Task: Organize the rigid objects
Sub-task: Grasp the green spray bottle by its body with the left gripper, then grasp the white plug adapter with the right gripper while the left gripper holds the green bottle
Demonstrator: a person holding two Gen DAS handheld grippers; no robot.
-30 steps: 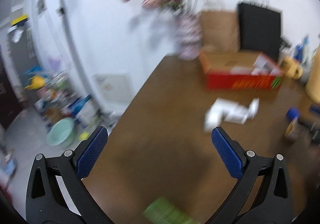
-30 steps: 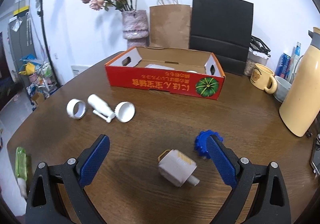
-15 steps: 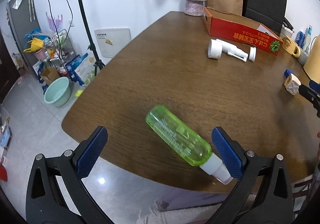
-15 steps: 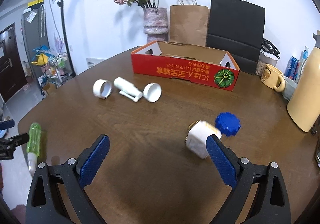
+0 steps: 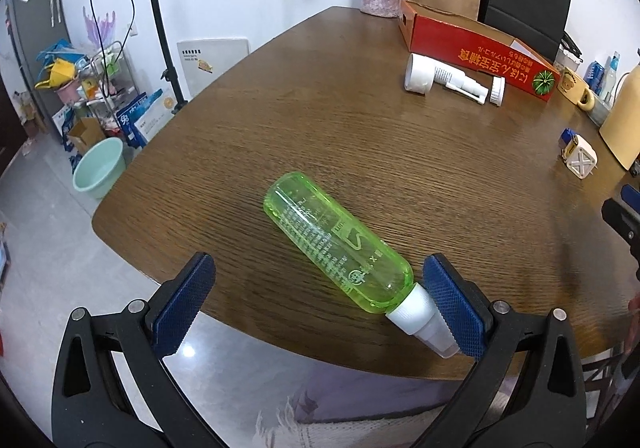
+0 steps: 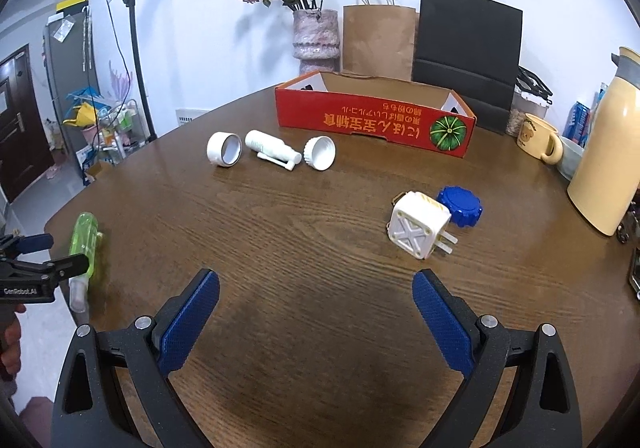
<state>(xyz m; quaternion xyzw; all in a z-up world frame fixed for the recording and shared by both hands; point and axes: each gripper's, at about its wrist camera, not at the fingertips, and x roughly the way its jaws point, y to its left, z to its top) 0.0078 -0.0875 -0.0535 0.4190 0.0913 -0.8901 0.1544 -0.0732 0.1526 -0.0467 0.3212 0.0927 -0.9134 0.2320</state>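
Note:
A green bottle (image 5: 340,244) with a white cap lies on its side near the table's edge; it also shows in the right wrist view (image 6: 82,244). My left gripper (image 5: 320,308) is open around its cap end, the right pad beside the cap. My right gripper (image 6: 316,312) is open and empty over bare wood. A white plug adapter (image 6: 418,224) and a blue lid (image 6: 460,206) lie ahead right. A white cap ring (image 6: 224,149), white spray bottle (image 6: 272,148) and white lid (image 6: 320,153) lie before the red cardboard box (image 6: 372,120).
A cream thermos (image 6: 608,152), yellow mug (image 6: 536,138), brown bag (image 6: 380,40), black bag (image 6: 468,60) and flower vase (image 6: 316,40) stand at the back and right. The table's edge (image 5: 132,248) drops to the floor with a green basin (image 5: 98,168).
My left gripper has swung down from facing the far table and closed in on the green bottle. My right gripper has drawn back and left from the adapter.

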